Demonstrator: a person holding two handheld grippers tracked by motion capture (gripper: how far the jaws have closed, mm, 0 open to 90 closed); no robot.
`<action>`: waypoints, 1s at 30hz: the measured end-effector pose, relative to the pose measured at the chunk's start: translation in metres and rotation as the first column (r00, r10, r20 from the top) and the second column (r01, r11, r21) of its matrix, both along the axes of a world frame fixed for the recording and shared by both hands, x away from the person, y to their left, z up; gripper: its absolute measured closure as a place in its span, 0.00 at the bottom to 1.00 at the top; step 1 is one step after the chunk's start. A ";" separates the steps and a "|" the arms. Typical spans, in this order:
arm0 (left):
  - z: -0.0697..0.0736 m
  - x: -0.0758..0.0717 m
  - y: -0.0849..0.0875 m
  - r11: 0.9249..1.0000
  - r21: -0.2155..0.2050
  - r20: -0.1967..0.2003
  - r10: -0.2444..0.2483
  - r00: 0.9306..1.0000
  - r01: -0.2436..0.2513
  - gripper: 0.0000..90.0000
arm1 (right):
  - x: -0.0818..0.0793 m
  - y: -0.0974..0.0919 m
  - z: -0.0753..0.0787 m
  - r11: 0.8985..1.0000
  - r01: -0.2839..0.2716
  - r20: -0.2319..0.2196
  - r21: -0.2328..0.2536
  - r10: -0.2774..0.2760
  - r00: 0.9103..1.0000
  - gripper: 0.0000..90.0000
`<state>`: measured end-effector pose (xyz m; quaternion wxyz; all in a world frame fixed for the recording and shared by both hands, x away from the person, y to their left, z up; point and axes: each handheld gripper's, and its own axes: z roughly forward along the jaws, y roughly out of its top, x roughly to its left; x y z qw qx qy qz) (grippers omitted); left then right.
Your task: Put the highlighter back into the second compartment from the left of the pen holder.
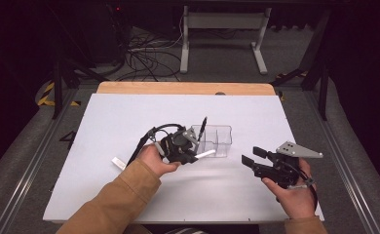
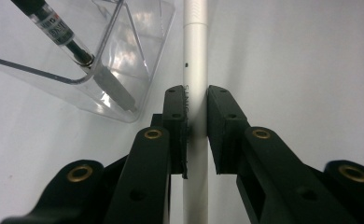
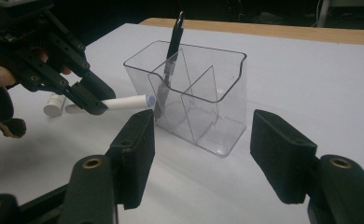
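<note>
White pen [image 2: 195, 70] sits clamped between the pads of the left gripper [image 1: 194, 155], held off the tabletop [image 1: 129, 117] just beside the near corner of the clear holder [image 1: 215, 140]. In the left gripper view its barrel runs straight up between the jaws and is cut off at both top and bottom, so neither end can be seen there; faint lettering on it is too small to read. The right gripper view shows its blue-tipped end [image 3: 148, 100] almost at the holder's wall; whether they touch is hard to tell. A black pen [image 3: 173, 42] stands tilted in one compartment, its lower part blurred behind the plastic. Two short white pieces [image 3: 54, 105] lie on the tabletop behind the left gripper, partly hidden by it. The right gripper [image 1: 250, 158] hovers to the holder's right, well apart, jaws released with nothing between them. Bare tabletop lies all round the holder, widest toward the far edge and the left side.
</note>
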<state>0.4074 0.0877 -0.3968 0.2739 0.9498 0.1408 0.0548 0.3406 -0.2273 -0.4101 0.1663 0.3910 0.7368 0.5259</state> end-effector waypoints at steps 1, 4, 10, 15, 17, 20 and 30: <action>0.001 0.000 0.000 1.000 0.000 0.002 0.000 1.000 0.000 0.87 | 0.000 0.000 0.000 1.000 0.000 0.000 0.000 0.000 1.000 0.46; 0.002 -0.001 0.000 1.000 -0.002 0.005 0.004 1.000 -0.004 0.87 | 0.000 0.000 0.000 1.000 0.000 -0.001 0.001 0.000 1.000 0.46; 0.007 -0.002 0.001 0.999 -0.046 0.022 0.006 1.000 -0.005 0.87 | 0.000 0.000 0.000 1.000 -0.001 0.001 0.001 0.001 1.000 0.46; 0.015 -0.002 0.005 0.992 -0.128 0.028 0.011 1.000 -0.008 0.87 | 0.000 0.000 0.000 1.000 -0.001 -0.001 0.001 0.001 1.000 0.46; 0.018 -0.003 0.006 0.988 -0.155 0.036 0.020 0.999 -0.015 0.87 | 0.000 0.000 0.000 1.000 -0.001 0.000 0.001 0.001 1.000 0.46; 0.023 -0.003 0.008 0.979 -0.201 0.046 0.028 0.999 -0.018 0.87 | 0.000 0.000 0.000 1.000 -0.002 0.000 0.001 0.002 1.000 0.46; 0.037 -0.005 0.007 0.941 -0.339 0.087 0.038 0.996 -0.007 0.87 | 0.000 0.000 0.000 1.000 -0.002 -0.001 0.001 0.002 1.000 0.46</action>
